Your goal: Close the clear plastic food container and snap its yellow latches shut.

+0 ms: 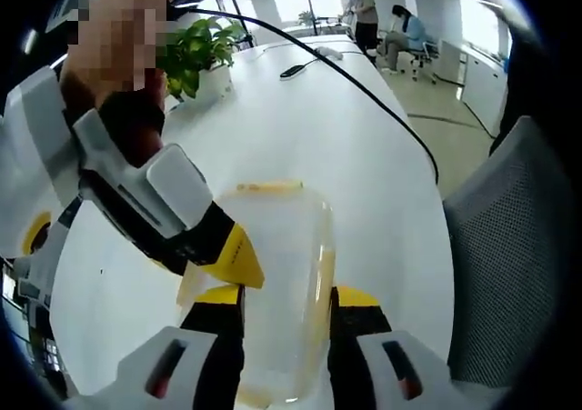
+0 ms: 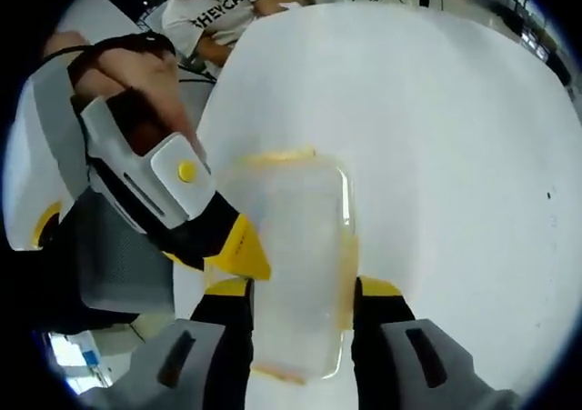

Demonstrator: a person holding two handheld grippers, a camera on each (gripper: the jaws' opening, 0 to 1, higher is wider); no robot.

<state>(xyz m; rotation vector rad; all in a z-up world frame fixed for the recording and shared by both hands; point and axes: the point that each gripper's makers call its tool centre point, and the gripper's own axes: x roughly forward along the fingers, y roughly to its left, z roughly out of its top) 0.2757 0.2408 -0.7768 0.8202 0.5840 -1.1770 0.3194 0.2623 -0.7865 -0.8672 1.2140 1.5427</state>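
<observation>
Two grippers straddled clear container (image 1: pixel 277 283) on white counter (image 1: pixel 364 137): left gripper (image 1: pixel 286 296) fingers wide at frame bottom, right gripper (image 2: pixel 300 292) fingers likewise wide around it.

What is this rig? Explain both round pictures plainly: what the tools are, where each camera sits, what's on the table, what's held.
A person holds a two-jaw gripper in each hand; a fisheye camera rides on each, looking along its jaws. In the left gripper view, the left gripper straddles a clear plastic container on a white table, a yellow latch at its far end. The right gripper view shows the right gripper straddling it likewise. In each view the other gripper's yellow tip meets the container's edge. Whether either grips it, I cannot tell. A potted plant and a black cable sit farther back.
</observation>
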